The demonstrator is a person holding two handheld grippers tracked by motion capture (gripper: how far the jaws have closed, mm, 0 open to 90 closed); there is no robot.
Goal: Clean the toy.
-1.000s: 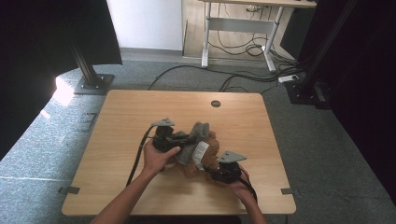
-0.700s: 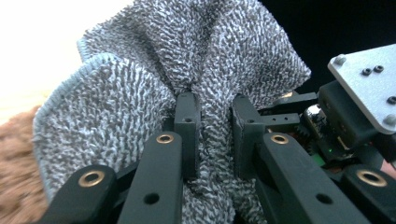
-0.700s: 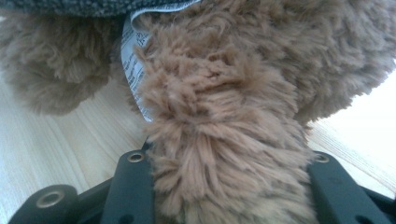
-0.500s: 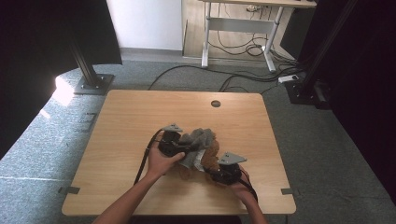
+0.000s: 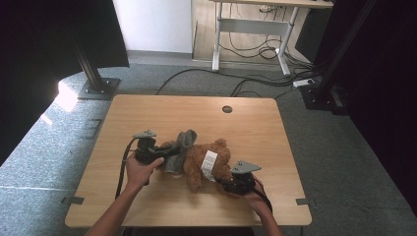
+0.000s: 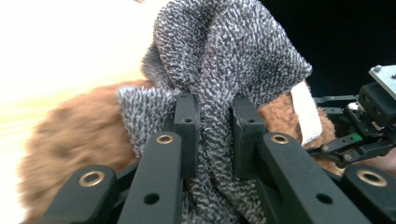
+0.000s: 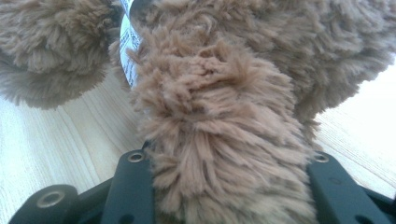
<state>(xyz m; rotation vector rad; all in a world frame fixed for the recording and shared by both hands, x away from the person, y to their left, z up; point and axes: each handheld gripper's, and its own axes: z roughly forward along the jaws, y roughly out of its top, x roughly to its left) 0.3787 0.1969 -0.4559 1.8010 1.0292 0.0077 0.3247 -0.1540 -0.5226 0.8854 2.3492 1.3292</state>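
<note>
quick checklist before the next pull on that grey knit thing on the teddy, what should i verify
1. Left claw shut on the grey knit garment: ok, fabric is pinched between both jaws.
2. Right claw holding the teddy bear: ok, a furry limb sits between its jaws.
3. Garment free of the bear: not ok, it lies against the bear's body in the high view.
4. White tag clear of both claws: ok, it lies loose on the fur.
5. Bear resting on the table: ok.
6. How much of the garment is off: cannot tell.
</note>
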